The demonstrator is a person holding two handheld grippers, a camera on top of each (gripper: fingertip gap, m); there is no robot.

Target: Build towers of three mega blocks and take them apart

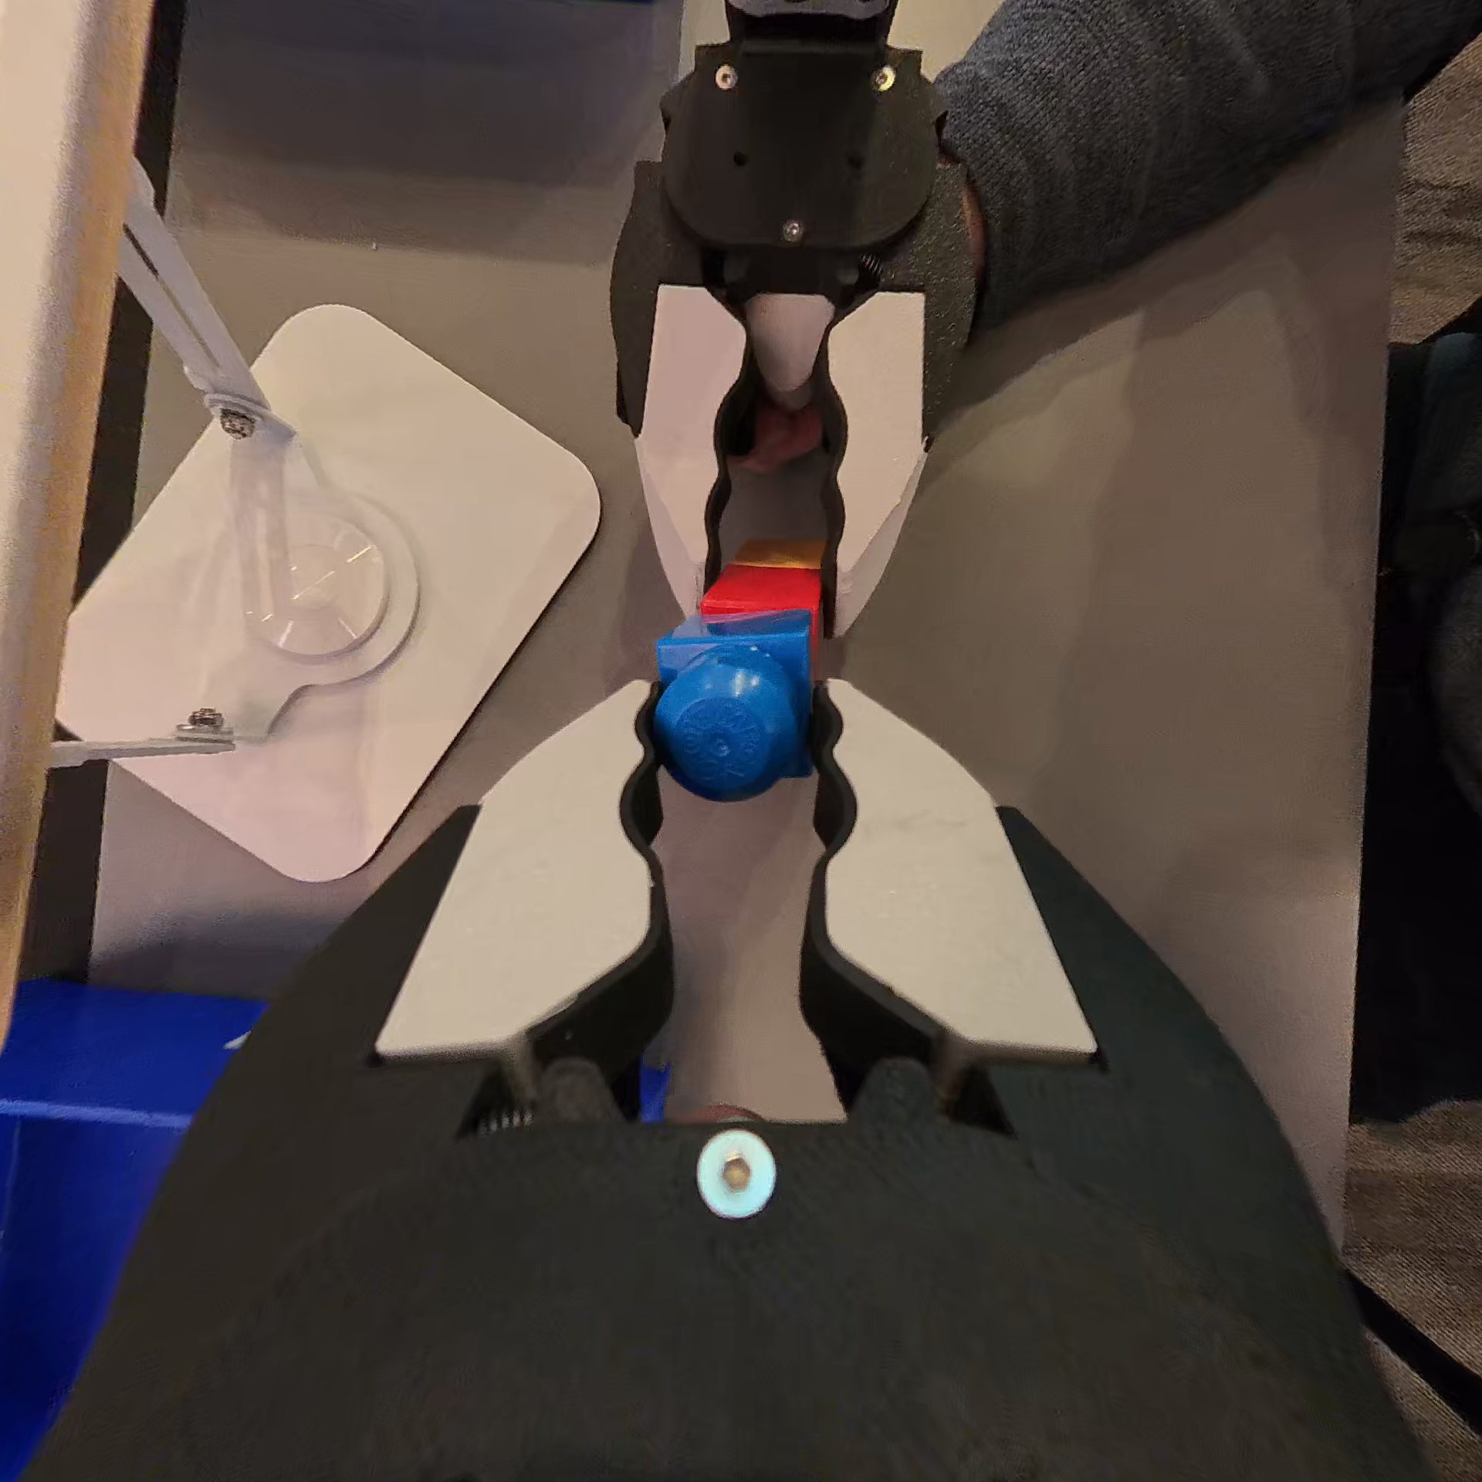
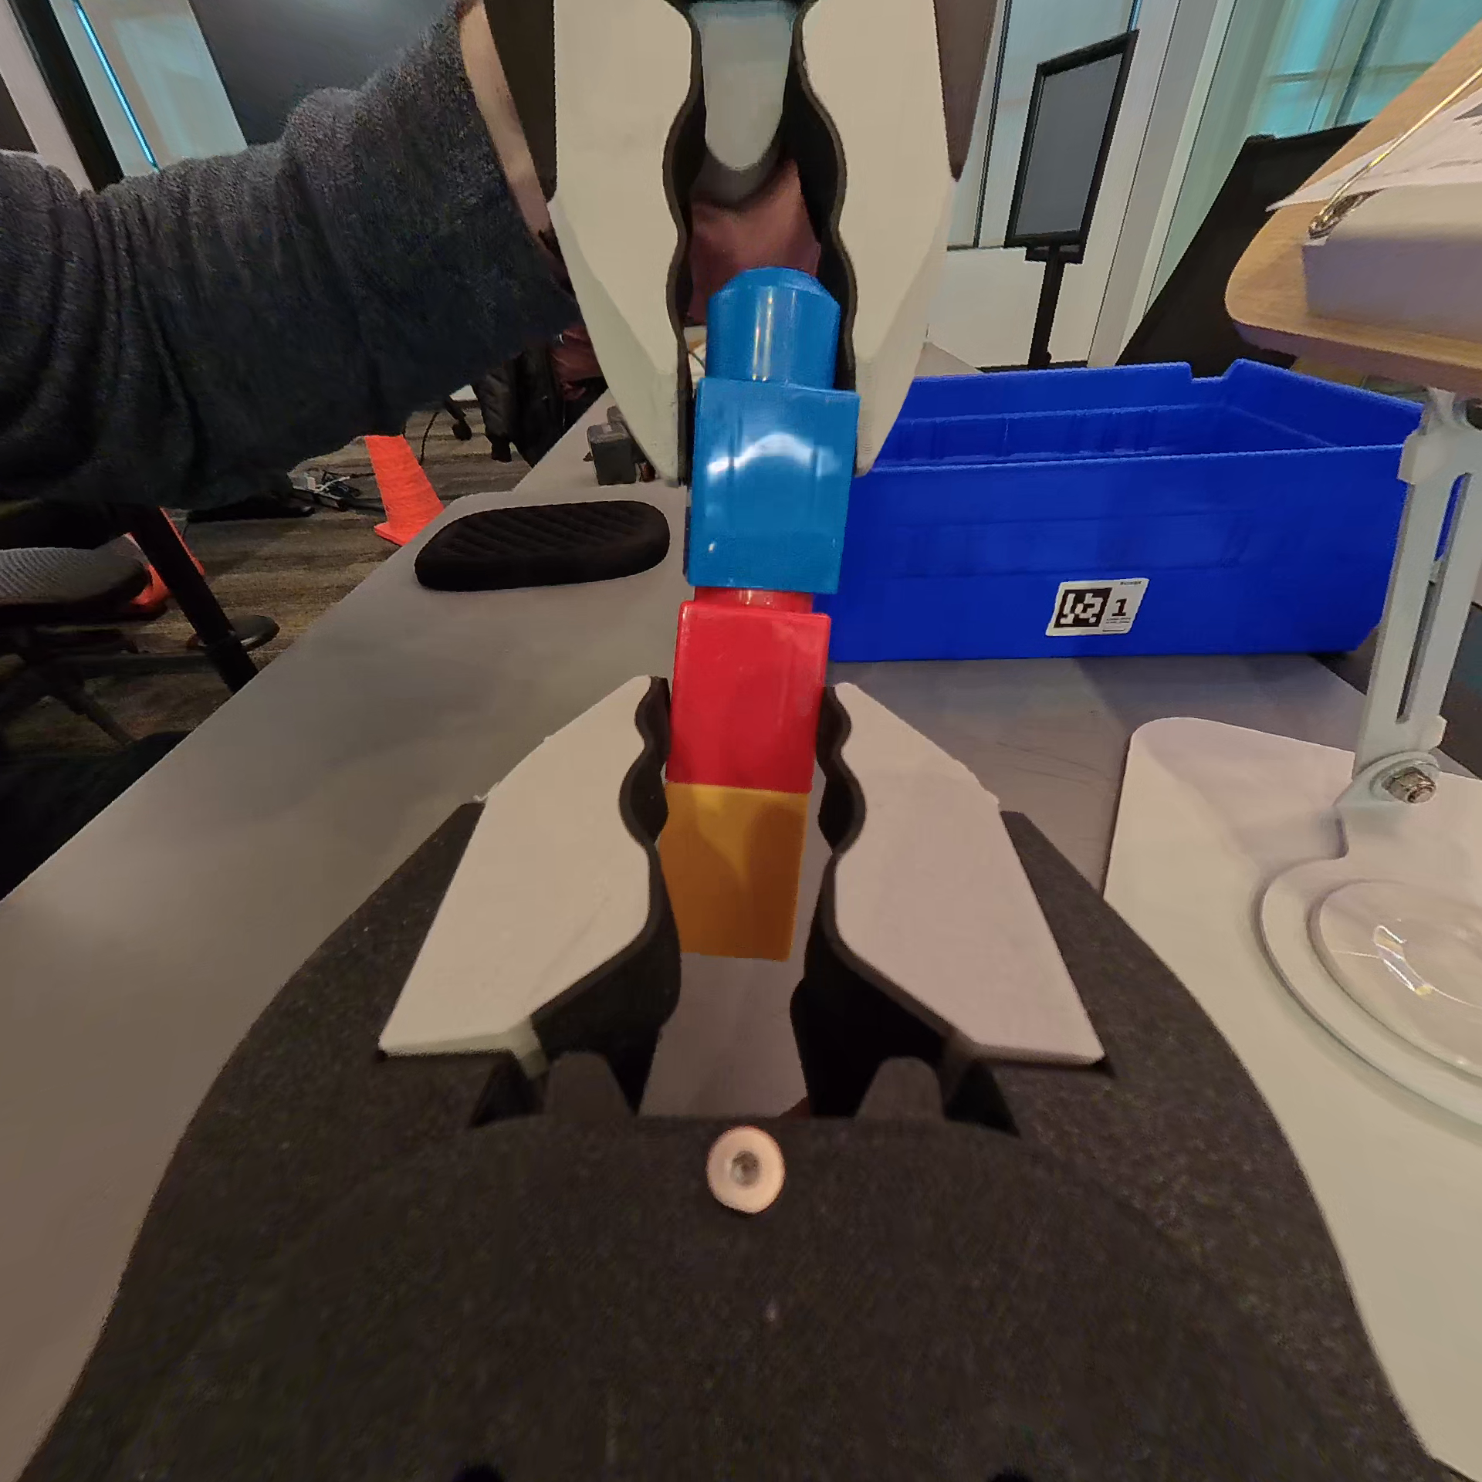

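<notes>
Glossy plastic tower of three blocks, standing on the grey desk (image 2: 240, 802): orange block (image 2: 734, 870) at the bottom, red block (image 2: 746, 694) in the middle, blue block (image 2: 766, 481) on top with its rounded stud up. Left to right in the right wrist view: dark knitted sleeve (image 2: 240, 321), ribbed black pad (image 2: 541, 544), tower, blue plastic bin (image 2: 1123, 513) bearing a white sticker, white rounded base plate (image 2: 1187, 882) with a clear suction disc. Right gripper (image 2: 744, 722), white with wavy black pads, closed to block width around the red block. Left gripper (image 2: 768, 417) reaching down from above, clamped on the blue block's sides. Seen only from the left wrist view, looking straight down: left gripper (image 1: 734, 722) closed against the blue block (image 1: 734, 706), stud's embossed round top, red block (image 1: 762, 601) and orange block (image 1: 782, 552) foreshortened beneath, right gripper (image 1: 766, 609) opposite.
</notes>
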